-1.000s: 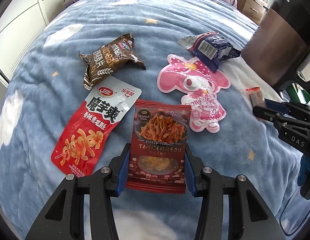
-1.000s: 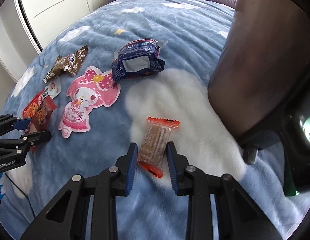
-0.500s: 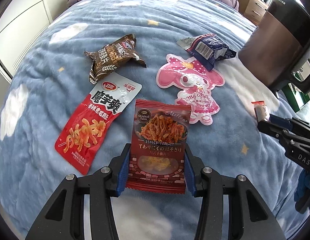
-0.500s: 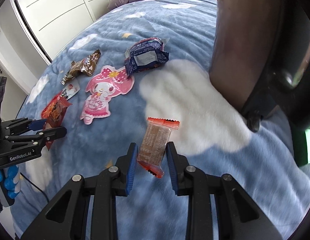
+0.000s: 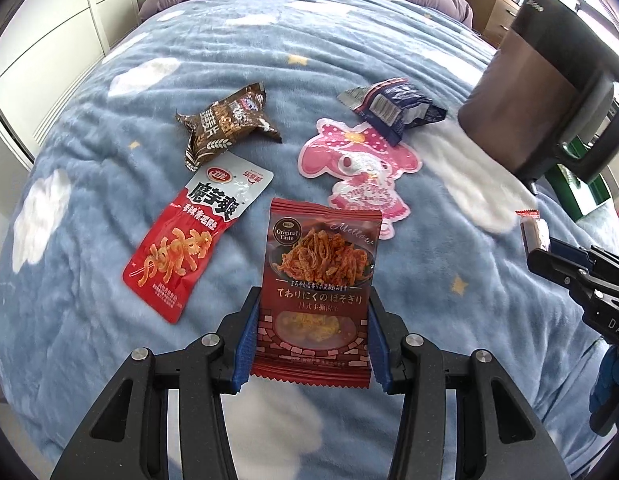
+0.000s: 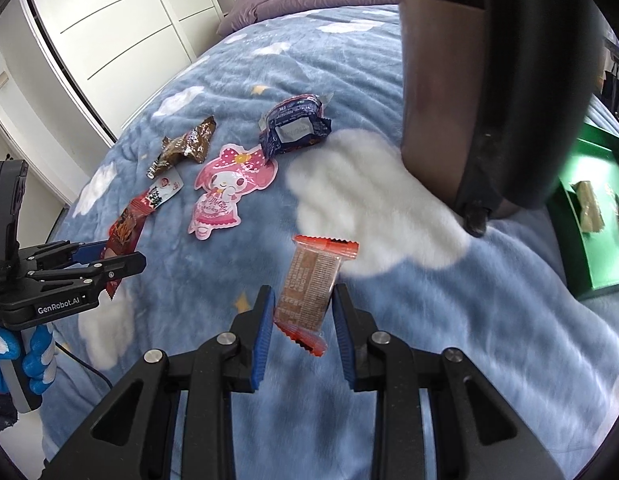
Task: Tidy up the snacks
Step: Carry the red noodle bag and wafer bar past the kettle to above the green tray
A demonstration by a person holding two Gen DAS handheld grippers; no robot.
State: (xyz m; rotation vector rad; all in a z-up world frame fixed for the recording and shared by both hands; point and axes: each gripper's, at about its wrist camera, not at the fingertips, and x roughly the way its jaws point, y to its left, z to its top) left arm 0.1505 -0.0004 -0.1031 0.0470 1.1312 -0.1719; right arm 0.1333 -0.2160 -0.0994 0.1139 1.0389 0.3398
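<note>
Foil meat-floss sachet clamped in left gripper; small brown bar pinched in right gripper. Carry level, grips firm, toward green tray far right of right gripper.

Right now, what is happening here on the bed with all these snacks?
A person holds two grippers over a blue cloud-print blanket. The left gripper clamps a red shredded-meat snack packet; the right gripper clamps a small brown bar with orange ends. Four more packets lie on the blanket, and a green tray sits to the right.
</note>
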